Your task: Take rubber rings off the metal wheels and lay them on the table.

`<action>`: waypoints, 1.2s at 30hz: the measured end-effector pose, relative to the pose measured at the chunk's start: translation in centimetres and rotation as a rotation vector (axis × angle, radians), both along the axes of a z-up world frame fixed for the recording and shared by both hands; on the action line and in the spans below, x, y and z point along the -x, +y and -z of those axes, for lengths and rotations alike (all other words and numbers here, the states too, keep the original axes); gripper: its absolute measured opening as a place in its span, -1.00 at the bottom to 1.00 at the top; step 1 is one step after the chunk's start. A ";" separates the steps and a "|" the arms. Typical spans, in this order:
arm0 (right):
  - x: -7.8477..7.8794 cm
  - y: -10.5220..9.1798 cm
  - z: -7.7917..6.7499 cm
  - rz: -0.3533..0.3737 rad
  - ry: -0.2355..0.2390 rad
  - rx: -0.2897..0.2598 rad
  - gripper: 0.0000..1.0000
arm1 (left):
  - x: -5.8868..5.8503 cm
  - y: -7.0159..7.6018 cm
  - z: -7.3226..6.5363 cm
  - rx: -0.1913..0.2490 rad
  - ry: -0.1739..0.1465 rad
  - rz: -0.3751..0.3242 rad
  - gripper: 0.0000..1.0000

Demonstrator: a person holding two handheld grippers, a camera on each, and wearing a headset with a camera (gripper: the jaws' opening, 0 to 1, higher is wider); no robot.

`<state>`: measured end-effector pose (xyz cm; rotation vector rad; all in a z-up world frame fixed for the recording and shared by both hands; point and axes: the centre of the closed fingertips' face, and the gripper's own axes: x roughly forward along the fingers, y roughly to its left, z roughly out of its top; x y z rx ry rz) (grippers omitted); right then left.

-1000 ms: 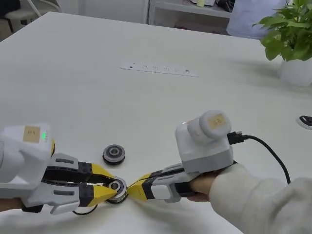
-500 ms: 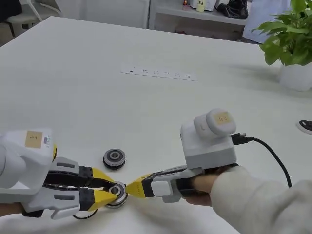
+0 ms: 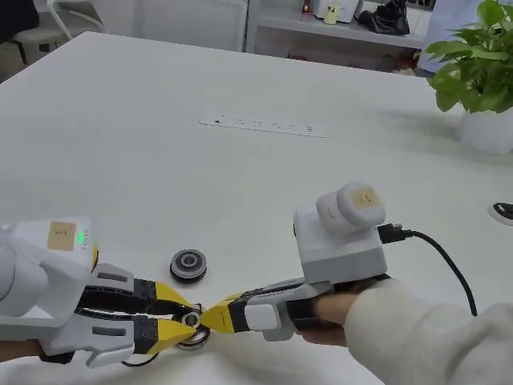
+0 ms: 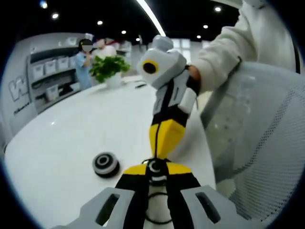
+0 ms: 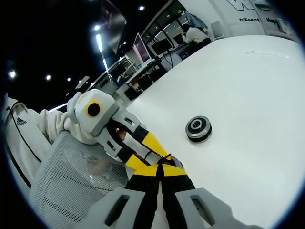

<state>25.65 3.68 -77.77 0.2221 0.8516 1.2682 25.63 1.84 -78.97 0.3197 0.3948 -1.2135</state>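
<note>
The left gripper [image 3: 181, 320] fingers are clamping 1 wheel [image 4: 155, 167] at the near left of the worktop [image 3: 240, 184], steadying it. The right gripper [image 3: 210, 318] fingers, pressed together, are picking at its rim, likely to peel off the rubber. A 2nd wheel [image 3: 188, 263] is lying just beyond.

left gripper [image 4: 156, 168] jaws clamped on wheel [image 4: 155, 165] | right gripper [image 4: 161, 151] tip touching it | second wheel [image 4: 106, 164] on table [image 4: 66, 136]

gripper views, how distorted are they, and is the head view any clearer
Head view: soft even light, sharp, faint shadow by the loose wheel. Left gripper view: fisheye bends the table edge, ceiling lights glare. Right gripper view: same bending, table nearly washed-out white.
</note>
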 end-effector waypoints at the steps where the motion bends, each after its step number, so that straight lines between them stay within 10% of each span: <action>1: -0.1 -0.1 0.0 -0.003 -0.013 0.023 -1.00 | 0.1 -0.1 0.0 0.000 -0.001 0.006 -0.73; 3: -0.1 -0.1 0.5 -0.028 -0.063 0.066 -1.00 | 0.1 -0.3 0.0 0.000 -0.001 0.012 -0.73; 19: -0.8 -1.0 0.6 0.005 -0.027 0.084 -1.00 | 0.3 0.9 -0.7 -0.088 -0.005 0.055 -0.46; 25: -1.2 -1.0 -0.1 0.027 -0.023 0.063 -1.00 | 0.8 2.7 -1.6 -0.124 -0.006 0.040 0.17; 36: -1.0 0.2 -1.5 0.026 -0.023 0.020 -1.00 | 1.2 6.6 -3.4 -0.133 -0.030 -0.028 0.20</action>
